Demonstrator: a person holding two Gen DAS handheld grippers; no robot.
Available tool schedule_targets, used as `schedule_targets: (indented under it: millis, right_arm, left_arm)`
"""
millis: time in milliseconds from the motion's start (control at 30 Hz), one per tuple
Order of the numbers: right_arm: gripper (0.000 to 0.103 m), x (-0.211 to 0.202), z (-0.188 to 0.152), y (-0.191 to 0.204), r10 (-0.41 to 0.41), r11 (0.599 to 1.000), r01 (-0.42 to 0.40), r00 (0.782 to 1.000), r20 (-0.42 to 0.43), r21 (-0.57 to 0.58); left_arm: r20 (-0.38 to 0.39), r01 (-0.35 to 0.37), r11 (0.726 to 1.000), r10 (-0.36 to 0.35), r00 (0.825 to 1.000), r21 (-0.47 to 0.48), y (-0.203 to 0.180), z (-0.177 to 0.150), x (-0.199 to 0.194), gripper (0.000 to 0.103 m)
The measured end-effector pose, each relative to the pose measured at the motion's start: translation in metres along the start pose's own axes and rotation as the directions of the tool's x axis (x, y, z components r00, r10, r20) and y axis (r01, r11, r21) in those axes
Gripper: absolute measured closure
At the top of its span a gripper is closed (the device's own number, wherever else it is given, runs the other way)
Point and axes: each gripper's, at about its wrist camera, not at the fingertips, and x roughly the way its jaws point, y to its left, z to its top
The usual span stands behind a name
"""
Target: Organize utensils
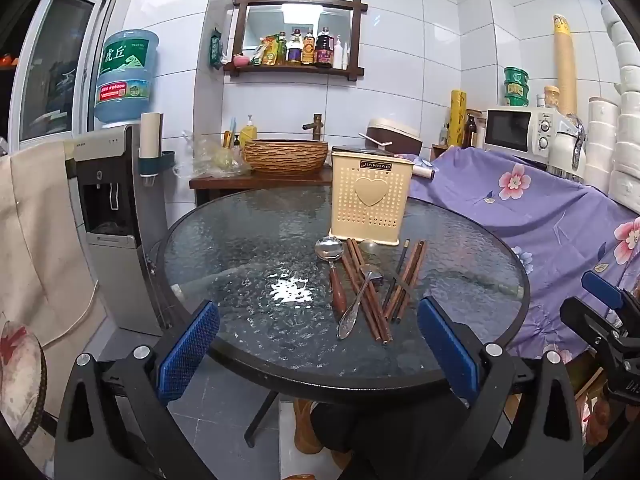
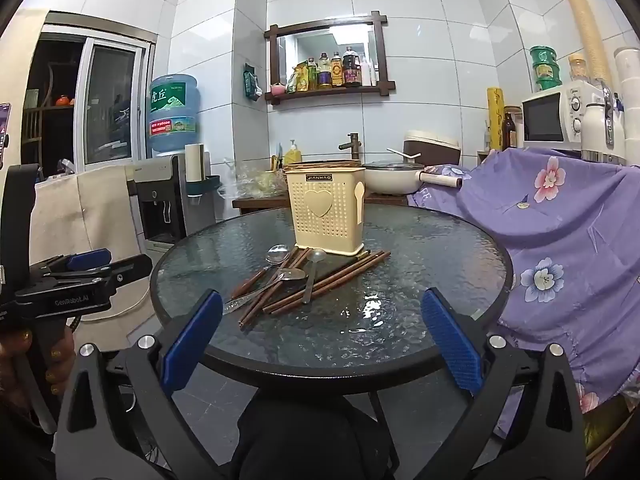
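A cream perforated utensil holder (image 1: 370, 198) with a heart on its front stands upright on the round glass table (image 1: 240, 248); it also shows in the right wrist view (image 2: 326, 214). In front of it lies a loose pile: brown chopsticks (image 1: 366, 292), a wooden-handled spoon (image 1: 332, 264) and metal spoons (image 1: 354, 304). The right wrist view shows the same chopsticks (image 2: 332, 278) and spoons (image 2: 280, 276). My left gripper (image 1: 318, 340) is open and empty at the table's near edge. My right gripper (image 2: 322, 332) is open and empty there too.
A purple floral cloth (image 1: 540, 216) covers furniture right of the table. A water dispenser (image 1: 116, 208) stands to the left. Behind the table is a wooden counter with a woven basin (image 1: 286, 155), a pot (image 2: 394, 178) and a microwave (image 1: 520, 130). The right gripper appears in the left view (image 1: 608, 320).
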Motion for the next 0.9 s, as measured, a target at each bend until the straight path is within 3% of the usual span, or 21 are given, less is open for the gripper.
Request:
schedule_targets:
  millis: [900]
  right_arm:
    - [0.005,0.0021,-0.0006,-0.0012,0.004,1.000,-0.004,1.000,-0.014,0.006]
  left_arm:
    - [0.010,0.003,1.000,-0.003,1.000,0.002,0.0021,-0.0009,-0.0017,0.006]
